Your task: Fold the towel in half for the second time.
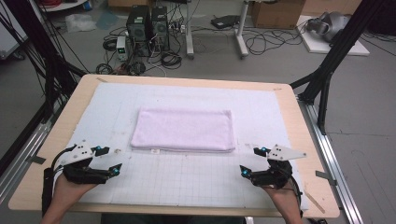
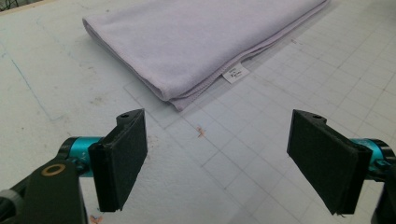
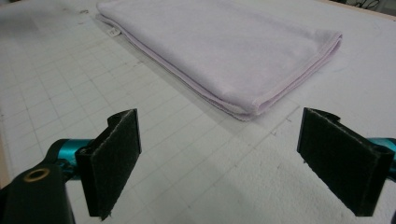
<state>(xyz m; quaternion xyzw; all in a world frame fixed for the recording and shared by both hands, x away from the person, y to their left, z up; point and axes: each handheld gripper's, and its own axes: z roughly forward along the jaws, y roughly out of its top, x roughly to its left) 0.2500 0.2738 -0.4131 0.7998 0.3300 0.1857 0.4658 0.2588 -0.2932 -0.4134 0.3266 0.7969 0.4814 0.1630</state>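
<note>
A folded lilac towel [image 1: 183, 129] is seen lying flat mid-table on the white mat [image 1: 187, 177], its far end cut off in both gripper views, while the left gripper [image 1: 111, 160] and right gripper [image 1: 250, 161] are held spread and empty, near its corners.

Light: even, bright, diffuse overhead.
Shadows: faint, soft under the towel [image 1: 183, 129] edges.
Focus: near pads [image 2: 122, 158] slightly soft.
Glare: none.

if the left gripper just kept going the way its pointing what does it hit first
Most likely the near corner of the folded lilac towel. The left gripper has open jaws with only bare gridded mat before it, though depth is hard to judge.
</note>
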